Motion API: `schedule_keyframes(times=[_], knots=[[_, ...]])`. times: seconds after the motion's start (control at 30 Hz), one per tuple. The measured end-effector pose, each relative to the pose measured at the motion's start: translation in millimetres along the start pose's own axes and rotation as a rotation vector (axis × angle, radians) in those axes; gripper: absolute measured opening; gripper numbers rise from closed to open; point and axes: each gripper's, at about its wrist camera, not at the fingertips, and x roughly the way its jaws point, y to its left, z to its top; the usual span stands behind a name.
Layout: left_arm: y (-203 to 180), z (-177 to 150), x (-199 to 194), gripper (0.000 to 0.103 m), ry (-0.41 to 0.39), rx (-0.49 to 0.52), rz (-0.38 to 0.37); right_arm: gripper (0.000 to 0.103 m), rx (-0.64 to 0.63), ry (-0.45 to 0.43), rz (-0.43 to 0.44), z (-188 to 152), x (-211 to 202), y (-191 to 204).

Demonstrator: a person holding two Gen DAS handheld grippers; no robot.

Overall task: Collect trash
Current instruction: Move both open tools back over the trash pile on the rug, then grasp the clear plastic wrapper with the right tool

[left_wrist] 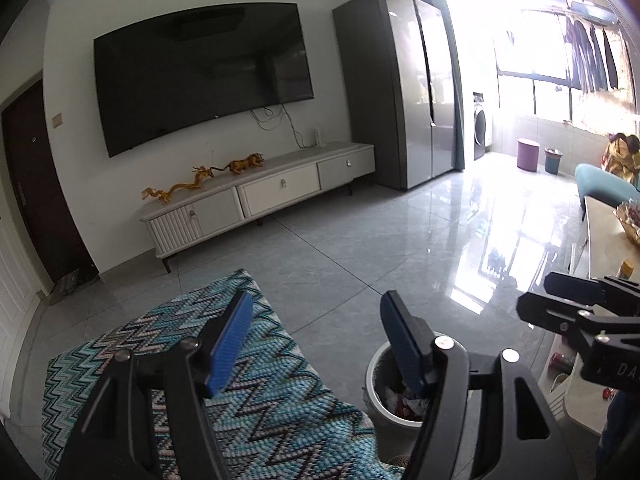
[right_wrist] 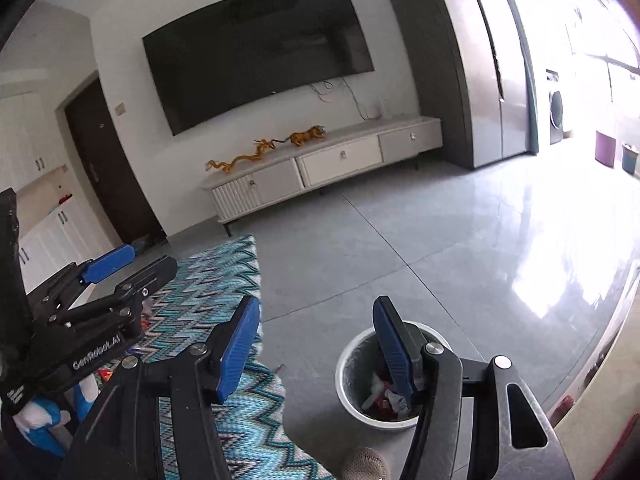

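Observation:
A white round trash bin (left_wrist: 374,392) stands on the grey tile floor beside a rug and holds crumpled red and white trash (left_wrist: 404,402). It also shows in the right wrist view (right_wrist: 352,380). My left gripper (left_wrist: 316,340) is open and empty, held above the rug and the bin. My right gripper (right_wrist: 316,344) is open and empty, above the bin. The right gripper shows at the right edge of the left wrist view (left_wrist: 568,300), and the left gripper shows at the left of the right wrist view (right_wrist: 120,272).
A blue zigzag rug (left_wrist: 256,400) lies left of the bin. A white coffee table (left_wrist: 600,240) with items stands at right. A TV cabinet (left_wrist: 260,196), wall TV (left_wrist: 200,76) and grey fridge (left_wrist: 408,92) line the far wall. A purple stool (left_wrist: 528,155) and teal bin (left_wrist: 553,160) stand by the window.

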Motion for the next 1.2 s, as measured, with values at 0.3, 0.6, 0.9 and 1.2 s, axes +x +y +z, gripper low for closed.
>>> schedule_keyframes(times=[0.3,0.6,0.9,1.2], knots=[[131.7,32.2,-58.1,0.065,-0.091,-0.047,0.22,0.057,-0.105,-0.072,0.16,49.2,-33.6,65.1],[258.1,13.8,-89.0,0.064,-0.093,-0.219,0.355,0.057,-0.196,-0.088,0.331,93.6,-28.2,148.4],[326.5,-50.3,-12.9,0.064,0.061,-0.367,0.273,0.057,-0.255,0.082,0.412,69.1,75.9,225.6],[379.1,-114.4,94.2,0.057,0.258,-0.561,0.136,0.057,-0.245,0.35,0.494,11.0,227.9,281.5]])
